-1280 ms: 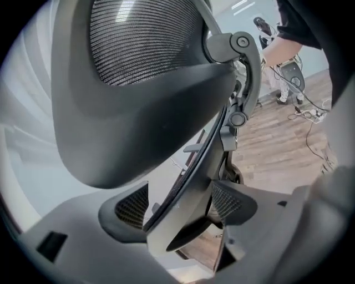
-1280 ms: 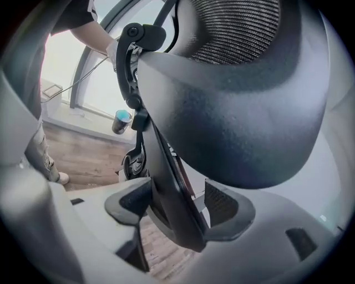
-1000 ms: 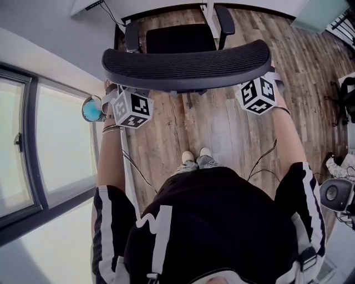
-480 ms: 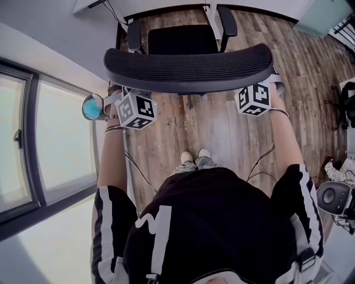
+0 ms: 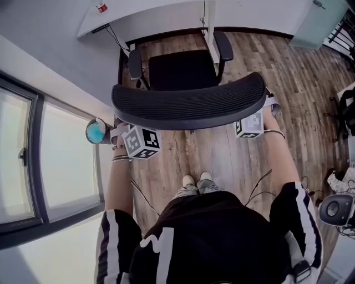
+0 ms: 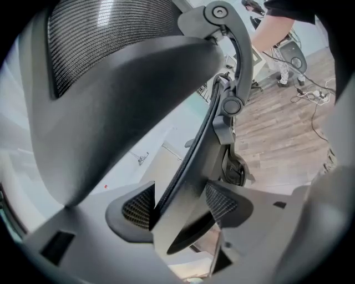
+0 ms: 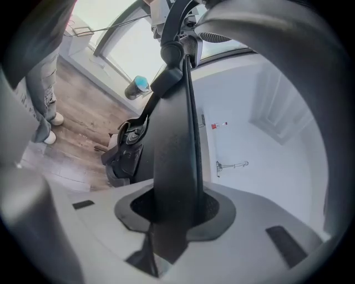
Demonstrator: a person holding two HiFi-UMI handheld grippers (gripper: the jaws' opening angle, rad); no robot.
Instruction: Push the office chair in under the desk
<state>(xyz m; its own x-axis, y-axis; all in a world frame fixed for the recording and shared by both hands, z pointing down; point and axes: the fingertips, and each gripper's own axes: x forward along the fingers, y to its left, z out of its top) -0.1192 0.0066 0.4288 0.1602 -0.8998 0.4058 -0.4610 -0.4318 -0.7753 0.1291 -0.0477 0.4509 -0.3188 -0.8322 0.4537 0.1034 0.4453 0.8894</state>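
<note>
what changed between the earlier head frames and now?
Both claws have just been closing on the backrest edge. The right claw rolled and now clamps it; the left claw grips it too. Unchanged: chair seat still out from the desk, person's feet planted.

No word, number or brand name can be read anywhere. The nearest to signs are the black-and-white square markers on the left cube of the left tongs and on the right cube of the right tongs; they are block patterns, not letters. A small red-and-white tag on the bench is too small to read.
</note>
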